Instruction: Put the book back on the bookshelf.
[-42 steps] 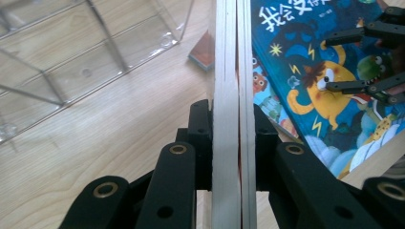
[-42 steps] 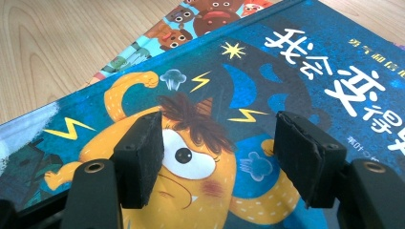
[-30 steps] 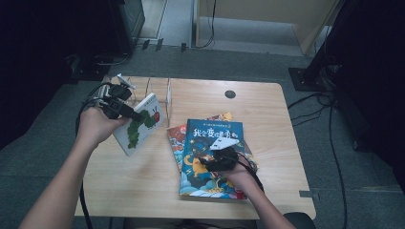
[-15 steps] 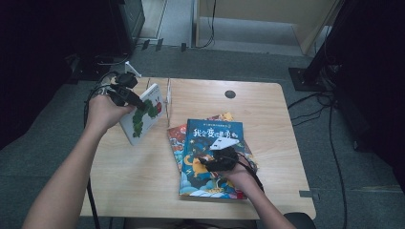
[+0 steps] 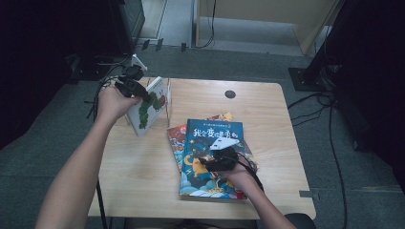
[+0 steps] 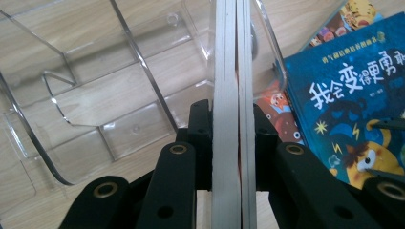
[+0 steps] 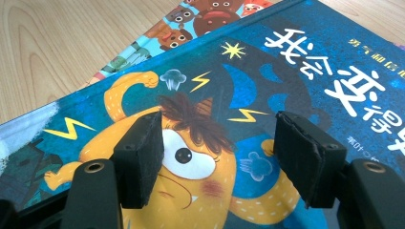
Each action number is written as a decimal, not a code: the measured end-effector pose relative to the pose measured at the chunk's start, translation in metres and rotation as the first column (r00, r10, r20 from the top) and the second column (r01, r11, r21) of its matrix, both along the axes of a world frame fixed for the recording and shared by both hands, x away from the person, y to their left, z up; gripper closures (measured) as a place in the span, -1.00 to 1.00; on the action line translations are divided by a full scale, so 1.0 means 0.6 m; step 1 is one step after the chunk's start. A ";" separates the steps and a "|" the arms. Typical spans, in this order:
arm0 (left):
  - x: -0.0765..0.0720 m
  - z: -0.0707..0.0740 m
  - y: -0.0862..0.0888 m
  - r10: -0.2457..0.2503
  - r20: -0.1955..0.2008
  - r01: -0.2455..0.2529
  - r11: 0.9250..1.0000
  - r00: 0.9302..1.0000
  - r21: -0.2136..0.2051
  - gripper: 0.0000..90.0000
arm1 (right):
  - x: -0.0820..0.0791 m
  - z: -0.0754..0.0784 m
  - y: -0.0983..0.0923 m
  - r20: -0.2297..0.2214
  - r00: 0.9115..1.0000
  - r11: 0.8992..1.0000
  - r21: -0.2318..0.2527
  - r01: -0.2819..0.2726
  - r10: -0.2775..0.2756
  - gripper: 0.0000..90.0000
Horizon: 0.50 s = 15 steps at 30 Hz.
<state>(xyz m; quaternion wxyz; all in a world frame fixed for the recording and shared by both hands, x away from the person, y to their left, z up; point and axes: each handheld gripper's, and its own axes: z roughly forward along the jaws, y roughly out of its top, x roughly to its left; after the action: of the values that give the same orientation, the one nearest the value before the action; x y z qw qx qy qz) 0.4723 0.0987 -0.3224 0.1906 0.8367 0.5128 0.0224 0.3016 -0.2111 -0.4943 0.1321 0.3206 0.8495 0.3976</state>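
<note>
Clearly left gripper (image 5: 138, 95) clamps a white book (image 5: 150, 107) upright by its edge, spine lined up with the clear rack (image 6: 95, 109) for slotting. Right gripper (image 7: 217, 162), jaws apart, rests on the blue book (image 5: 210, 162), likely steadying the stack.

Blue book (image 5: 212, 157) with yellow monster; black fingers (image 7: 141, 157)

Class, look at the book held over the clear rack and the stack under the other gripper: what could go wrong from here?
1. The left gripper pinches the white book by one edge only, so it might swing or slip.
2. The clear rack is light and has thin dividers; the book might hit one and push the rack.
3. The right gripper rests open on the blue book, so the skewed stack could slide.
</note>
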 end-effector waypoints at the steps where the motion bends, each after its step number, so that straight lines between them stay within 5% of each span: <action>1: 0.006 -0.001 0.000 0.006 0.001 -0.006 1.000 1.000 -0.002 0.72 | 0.000 0.000 0.000 0.000 1.000 1.000 0.000 0.000 0.000 -0.23; 15: 0.050 -0.021 -0.001 0.044 -0.008 -0.044 0.999 0.999 -0.016 0.72 | 0.000 0.000 0.000 -0.001 1.000 1.000 0.001 0.001 -0.001 -0.23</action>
<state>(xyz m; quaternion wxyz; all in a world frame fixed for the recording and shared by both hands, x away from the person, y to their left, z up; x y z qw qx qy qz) 0.5021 0.0980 -0.3352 0.1950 0.8238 0.5320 0.0189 0.3015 -0.2111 -0.4943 0.1317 0.3212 0.8492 0.3980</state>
